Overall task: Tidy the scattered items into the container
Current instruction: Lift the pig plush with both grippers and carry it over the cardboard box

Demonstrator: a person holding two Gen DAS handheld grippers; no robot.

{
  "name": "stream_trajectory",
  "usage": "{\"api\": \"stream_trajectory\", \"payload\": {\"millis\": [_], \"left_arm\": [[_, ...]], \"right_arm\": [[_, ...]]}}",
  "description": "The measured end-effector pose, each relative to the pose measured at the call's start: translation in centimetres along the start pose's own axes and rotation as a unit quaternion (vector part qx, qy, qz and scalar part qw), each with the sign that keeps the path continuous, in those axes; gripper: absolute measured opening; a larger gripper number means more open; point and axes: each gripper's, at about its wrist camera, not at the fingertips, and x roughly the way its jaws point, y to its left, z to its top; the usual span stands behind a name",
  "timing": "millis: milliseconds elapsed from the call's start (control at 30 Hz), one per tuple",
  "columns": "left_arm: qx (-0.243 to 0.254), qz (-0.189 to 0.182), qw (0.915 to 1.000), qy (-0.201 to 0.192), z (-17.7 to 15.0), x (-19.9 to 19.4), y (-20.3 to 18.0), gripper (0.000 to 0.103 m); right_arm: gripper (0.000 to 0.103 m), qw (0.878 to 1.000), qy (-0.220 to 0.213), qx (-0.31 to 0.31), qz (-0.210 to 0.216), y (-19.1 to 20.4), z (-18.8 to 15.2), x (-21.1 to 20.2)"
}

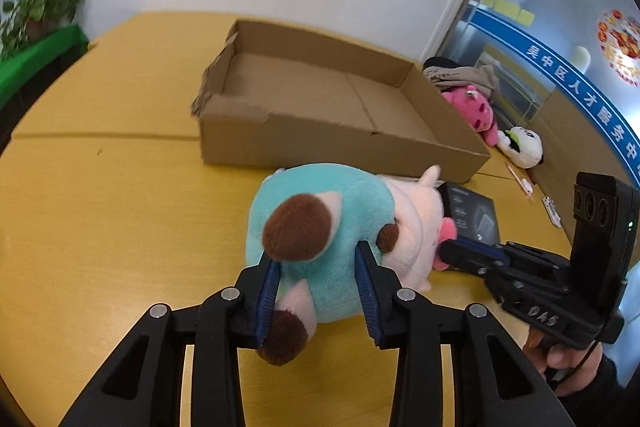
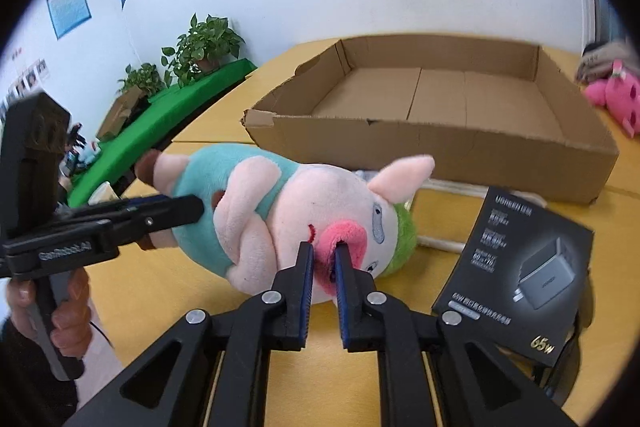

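The left claw [image 1: 316, 259] is clamped on the teal rear of the pig toy [image 1: 320, 227], its blue pads pressed into the plush on both sides, and the right claw [image 2: 322, 251] is pinched on the toy's pink snout. The toy sits near the middle of the bench [image 1: 100, 207], just in front of the cardboard box [image 1: 320, 147], whose near wall is close behind it. Only the left wrist view shows the panda toy [image 1: 524, 145] by the bench's far right corner, next to the pink toy [image 1: 476, 107], with a pen [image 1: 520, 181] just in front of it. Only the right wrist view shows the pig toy's face, its green patch behind the head and a white cord [image 2: 444, 243] lying under it. The black charger box [image 2: 516, 275] lies just right of the toy. Counted: three plush toys, one cardboard box, one charger box, one pen, two potted plants [image 2: 200, 47].
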Motion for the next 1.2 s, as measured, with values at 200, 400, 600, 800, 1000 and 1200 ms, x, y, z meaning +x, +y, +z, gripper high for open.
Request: {"api": "stream_trajectory", "payload": {"millis": [200,400,600,800,1000,1200], "left_arm": [[-0.031,-0.018,0.9994,0.005,-0.8,0.8,2.4,0.061],[-0.033,-0.047,0.9981,0.023,-0.4,3.0,2.9,0.08],[-0.01,-0.062,0.9977,0.027,-0.5,3.5,2.2,0.06],[0.0,-0.061,0.998,0.015,-0.3,2.0,1.1,0.055],[0.024,-0.074,0.9963,-0.037,3.3,-2.1,-0.8,0.055],[0.078,-0.077,0.9894,-0.095,10.7,-5.7,-4.3,0.055]], "right_arm": [[0.074,0.999,0.015,0.008,0.028,0.0,0.3,1.2],[0.072,1.0,0.015,-0.001,0.014,0.8,1.2,3.3],[0.043,1.0,0.026,-0.011,-0.005,0.6,0.9,3.9],[0.035,1.0,0.006,-0.02,-0.022,1.8,1.0,2.9],[0.035,0.997,-0.064,-0.038,-0.033,3.6,3.8,-1.8],[0.034,0.989,-0.129,-0.057,-0.053,4.1,9.7,-6.2]]}}
